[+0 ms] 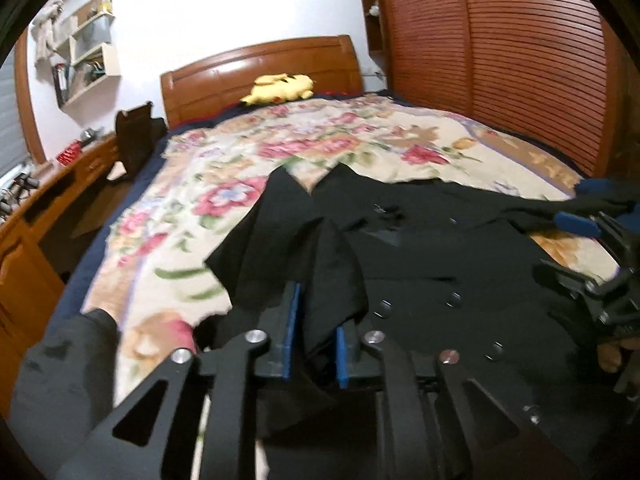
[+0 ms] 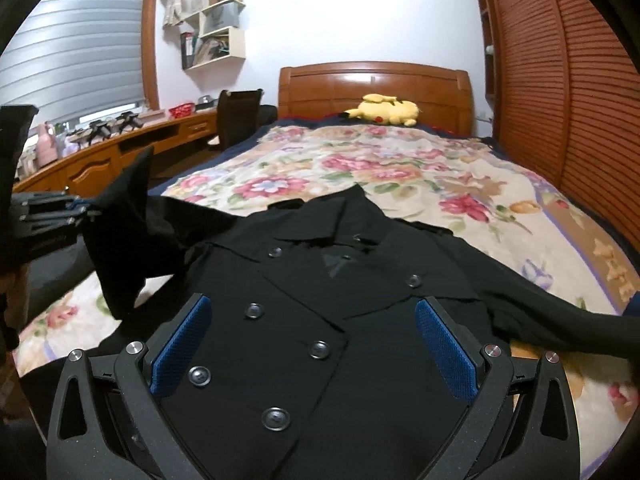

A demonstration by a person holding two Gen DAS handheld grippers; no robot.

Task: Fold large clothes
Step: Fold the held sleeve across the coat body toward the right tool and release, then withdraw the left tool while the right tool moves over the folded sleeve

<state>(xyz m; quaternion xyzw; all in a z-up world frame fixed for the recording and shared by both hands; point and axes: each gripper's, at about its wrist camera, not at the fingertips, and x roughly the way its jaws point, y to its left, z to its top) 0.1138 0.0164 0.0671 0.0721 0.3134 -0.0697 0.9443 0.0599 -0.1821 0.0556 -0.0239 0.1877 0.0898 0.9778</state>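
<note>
A large black double-breasted coat [image 2: 332,304] with round buttons lies front up on the floral bedspread [image 2: 400,168]. My left gripper [image 1: 318,316] is shut on the coat's left sleeve [image 1: 328,264] and holds it lifted; in the right wrist view this gripper [image 2: 86,210] is at the far left with the sleeve [image 2: 128,236] standing up from it. My right gripper [image 2: 314,344] is open, its blue pads [image 2: 180,344] spread over the coat's buttoned front, holding nothing. It also shows at the right edge of the left wrist view [image 1: 592,232]. The coat's right sleeve [image 2: 560,312] stretches out right.
A yellow plush toy [image 2: 384,109] lies by the wooden headboard [image 2: 372,84]. A louvred wooden wardrobe [image 2: 568,92] runs along the bed's right side. A wooden desk [image 2: 120,148] with a dark chair [image 2: 236,116] stands to the left, under a window blind and wall shelves.
</note>
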